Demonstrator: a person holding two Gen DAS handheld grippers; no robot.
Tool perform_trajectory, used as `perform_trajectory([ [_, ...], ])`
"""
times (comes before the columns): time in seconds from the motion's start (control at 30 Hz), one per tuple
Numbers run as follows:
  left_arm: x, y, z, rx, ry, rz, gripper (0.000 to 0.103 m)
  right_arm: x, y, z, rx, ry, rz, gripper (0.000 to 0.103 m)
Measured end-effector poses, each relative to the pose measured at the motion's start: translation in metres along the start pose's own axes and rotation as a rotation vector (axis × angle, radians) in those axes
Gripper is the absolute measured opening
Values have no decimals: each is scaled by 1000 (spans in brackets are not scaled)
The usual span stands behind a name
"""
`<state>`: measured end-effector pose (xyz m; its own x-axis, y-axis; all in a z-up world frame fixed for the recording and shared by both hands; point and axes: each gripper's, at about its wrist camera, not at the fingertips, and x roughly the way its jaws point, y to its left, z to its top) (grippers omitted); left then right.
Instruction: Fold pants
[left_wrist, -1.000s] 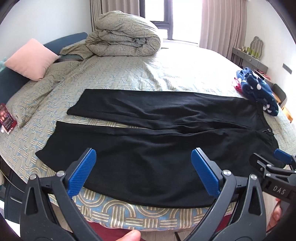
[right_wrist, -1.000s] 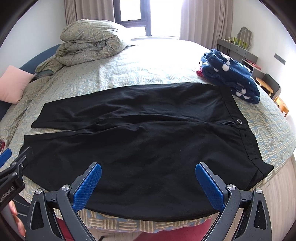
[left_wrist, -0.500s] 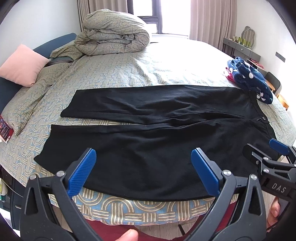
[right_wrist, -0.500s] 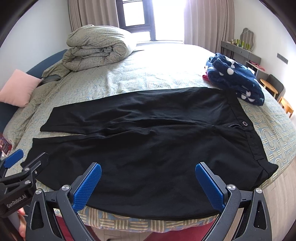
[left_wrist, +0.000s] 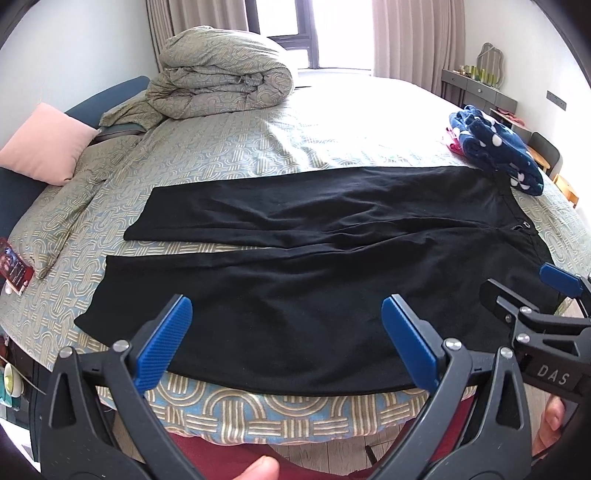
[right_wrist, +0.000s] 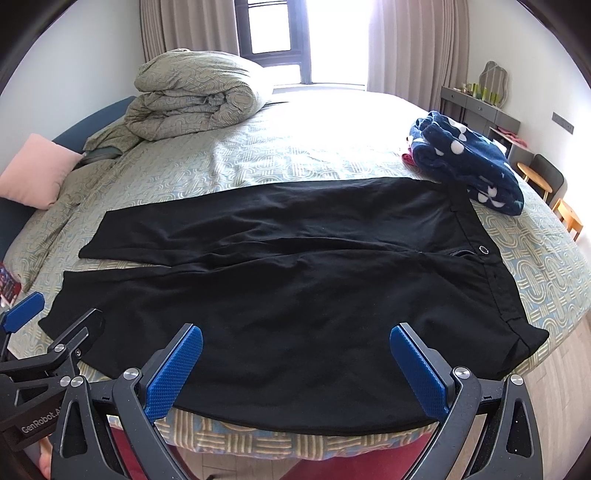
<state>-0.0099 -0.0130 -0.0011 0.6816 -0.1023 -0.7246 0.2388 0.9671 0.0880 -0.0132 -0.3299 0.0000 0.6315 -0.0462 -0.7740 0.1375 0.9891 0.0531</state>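
Observation:
Black pants (left_wrist: 314, 258) lie spread flat on the bed, waistband to the right, both legs running left; they also show in the right wrist view (right_wrist: 295, 280). My left gripper (left_wrist: 286, 332) is open and empty, held above the near edge of the pants toward the leg end. My right gripper (right_wrist: 295, 363) is open and empty, held above the near edge toward the waist. Each gripper shows at the side of the other's view: the right gripper (left_wrist: 528, 295) and the left gripper (right_wrist: 55, 317).
The bed (left_wrist: 332, 140) has a patterned cover. A rolled duvet (left_wrist: 221, 70) and a pink pillow (left_wrist: 44, 144) lie at the far left. A folded navy dotted garment (right_wrist: 469, 158) sits by the waistband. A dresser and chair stand at the right.
Both grippers have pulled back and risen a little from the bed. The pants have not moved.

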Motion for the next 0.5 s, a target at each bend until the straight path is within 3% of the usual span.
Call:
perform_trajectory([
  [0.3,5,0,-2,-10,32,27,102,-4,0,0,2,-7,-8,103],
  [0.5,9,1,-4,4,45,7,102,-4,3,0,-6,-4,-13,103],
])
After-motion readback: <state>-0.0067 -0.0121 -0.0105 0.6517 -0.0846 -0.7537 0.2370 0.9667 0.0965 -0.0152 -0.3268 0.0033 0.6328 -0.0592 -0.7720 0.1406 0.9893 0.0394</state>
